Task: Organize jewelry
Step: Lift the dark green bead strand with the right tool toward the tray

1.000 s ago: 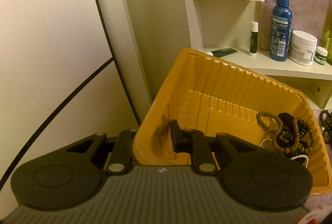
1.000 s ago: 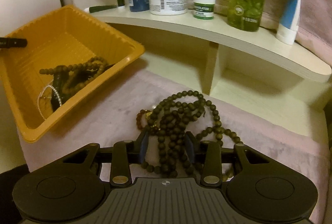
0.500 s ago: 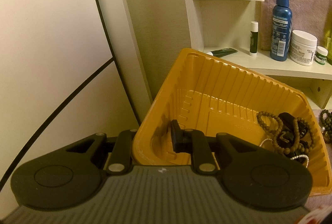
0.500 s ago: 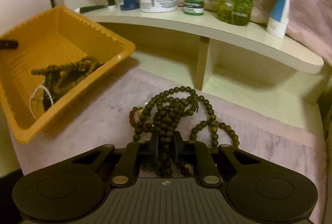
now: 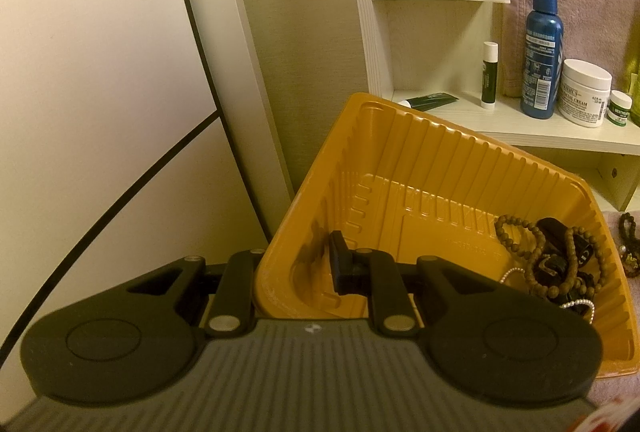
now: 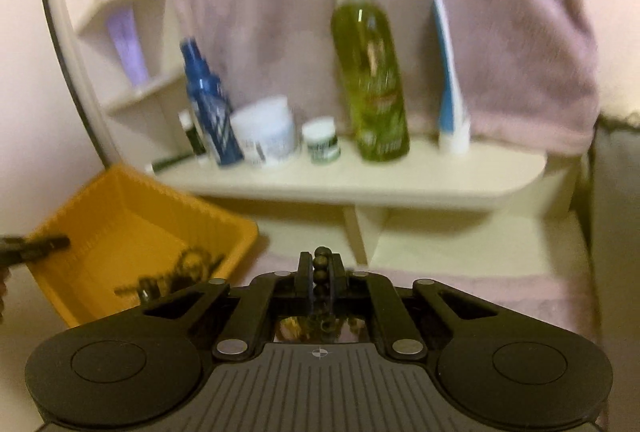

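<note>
Beads [image 6: 322, 264] pinched in right claw [image 6: 321, 268] | left claw [image 5: 298, 268] clamps yellow tray [image 5: 440, 167] wall

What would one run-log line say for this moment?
left tool: shut on yellow tray wall | right tool: shut on dark bead strand, lifted | tray: bracelets inside
</note>
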The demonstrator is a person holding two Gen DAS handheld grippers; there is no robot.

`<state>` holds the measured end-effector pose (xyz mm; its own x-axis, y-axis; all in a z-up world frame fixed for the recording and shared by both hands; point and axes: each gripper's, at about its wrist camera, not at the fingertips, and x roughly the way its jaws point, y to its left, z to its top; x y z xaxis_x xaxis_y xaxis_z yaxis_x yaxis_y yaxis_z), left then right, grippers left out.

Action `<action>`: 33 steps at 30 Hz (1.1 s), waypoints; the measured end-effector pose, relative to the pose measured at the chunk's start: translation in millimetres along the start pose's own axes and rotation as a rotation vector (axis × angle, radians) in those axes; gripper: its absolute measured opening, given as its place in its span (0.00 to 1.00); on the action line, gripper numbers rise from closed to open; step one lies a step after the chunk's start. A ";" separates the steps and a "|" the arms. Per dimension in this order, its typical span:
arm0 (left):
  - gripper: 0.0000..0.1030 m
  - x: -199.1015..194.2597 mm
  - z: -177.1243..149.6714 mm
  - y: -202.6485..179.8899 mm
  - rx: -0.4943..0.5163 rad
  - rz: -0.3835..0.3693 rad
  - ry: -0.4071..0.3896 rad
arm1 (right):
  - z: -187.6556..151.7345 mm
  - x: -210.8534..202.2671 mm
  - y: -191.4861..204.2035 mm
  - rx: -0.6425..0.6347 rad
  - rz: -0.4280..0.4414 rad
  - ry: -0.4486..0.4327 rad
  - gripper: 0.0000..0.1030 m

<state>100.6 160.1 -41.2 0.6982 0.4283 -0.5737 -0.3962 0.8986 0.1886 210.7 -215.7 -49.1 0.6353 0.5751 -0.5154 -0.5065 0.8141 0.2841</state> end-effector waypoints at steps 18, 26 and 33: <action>0.17 -0.7 1.2 0.1 -0.003 -0.002 0.002 | 76.0 -96.5 25.7 -0.045 -0.007 -0.213 0.07; 0.16 0.0 2.3 0.5 -0.006 -0.005 0.003 | 95.4 -106.9 46.5 -0.071 0.032 -0.207 0.07; 0.16 0.6 2.1 0.8 -0.007 -0.008 0.002 | 109.3 -102.7 81.4 -0.101 0.154 -0.221 0.07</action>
<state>102.0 161.3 -39.7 0.7003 0.4210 -0.5765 -0.3951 0.9012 0.1782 168.0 -199.7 115.4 0.6521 0.7042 -0.2809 -0.6556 0.7098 0.2575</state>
